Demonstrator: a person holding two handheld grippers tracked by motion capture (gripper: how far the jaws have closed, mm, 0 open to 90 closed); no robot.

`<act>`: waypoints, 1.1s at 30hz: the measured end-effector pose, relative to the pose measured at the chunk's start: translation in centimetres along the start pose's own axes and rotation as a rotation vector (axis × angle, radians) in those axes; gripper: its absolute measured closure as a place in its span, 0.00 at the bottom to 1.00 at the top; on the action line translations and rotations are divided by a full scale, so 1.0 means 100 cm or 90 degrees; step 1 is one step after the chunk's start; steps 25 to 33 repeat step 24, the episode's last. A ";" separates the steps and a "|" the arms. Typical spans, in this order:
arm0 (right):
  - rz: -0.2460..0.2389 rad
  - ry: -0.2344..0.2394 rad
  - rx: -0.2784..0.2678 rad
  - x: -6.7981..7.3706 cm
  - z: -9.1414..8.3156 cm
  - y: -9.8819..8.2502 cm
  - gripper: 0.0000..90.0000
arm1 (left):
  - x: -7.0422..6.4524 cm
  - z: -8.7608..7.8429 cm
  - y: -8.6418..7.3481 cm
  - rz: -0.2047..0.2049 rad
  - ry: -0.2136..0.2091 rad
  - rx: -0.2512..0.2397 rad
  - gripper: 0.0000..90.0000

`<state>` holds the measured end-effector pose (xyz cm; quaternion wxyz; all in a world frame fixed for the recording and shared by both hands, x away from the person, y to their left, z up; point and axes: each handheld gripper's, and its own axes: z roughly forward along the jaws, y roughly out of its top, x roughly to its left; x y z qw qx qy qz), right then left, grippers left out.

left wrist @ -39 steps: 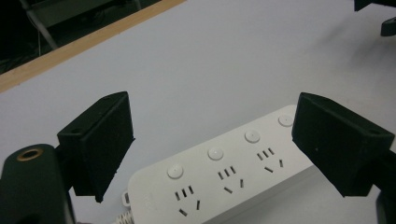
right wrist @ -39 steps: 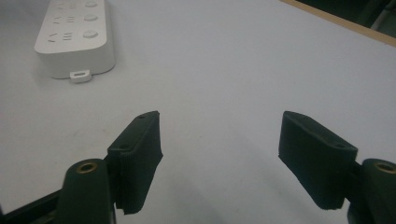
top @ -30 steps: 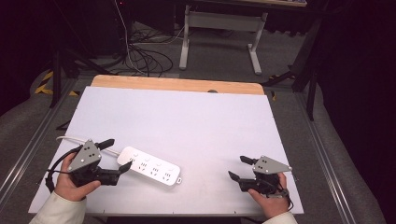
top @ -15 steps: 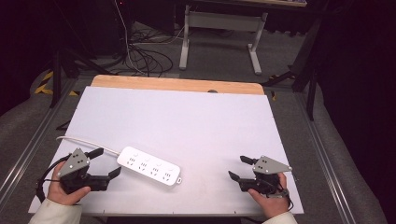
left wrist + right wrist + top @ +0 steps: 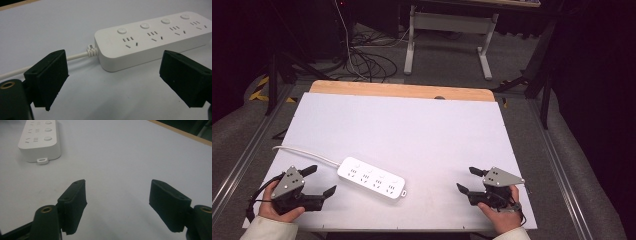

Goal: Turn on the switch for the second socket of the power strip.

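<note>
Resting low near power strip: left gripper, jaws wide apart.

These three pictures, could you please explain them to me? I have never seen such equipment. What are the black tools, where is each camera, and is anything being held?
No robot arm is here. A person sits at a white table and holds a hand tool in each hand: the left gripper and the right gripper. Each has two black jaws.

The high view comes from a fixed camera above the person, looking forward and down. The other two pictures come from small cameras riding on the grippers, so the black jaws rise from the bottom.

On the table lies a white power strip with its cable running off to the left. The left gripper is close to the cable end of the strip.

Both grippers are open, and nothing is held.
</note>
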<state>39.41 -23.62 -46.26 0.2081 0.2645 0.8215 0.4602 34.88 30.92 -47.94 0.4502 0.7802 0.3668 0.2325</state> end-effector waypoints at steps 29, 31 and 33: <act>0.002 0.001 0.002 0.000 0.001 0.000 0.33 | -0.006 0.002 0.007 0.029 0.033 -0.008 0.09; 0.002 0.001 0.002 0.000 0.001 0.000 0.33 | -0.006 0.002 0.007 0.029 0.033 -0.008 0.09; 0.002 0.001 0.002 0.000 0.001 0.000 0.33 | -0.006 0.002 0.007 0.029 0.033 -0.008 0.09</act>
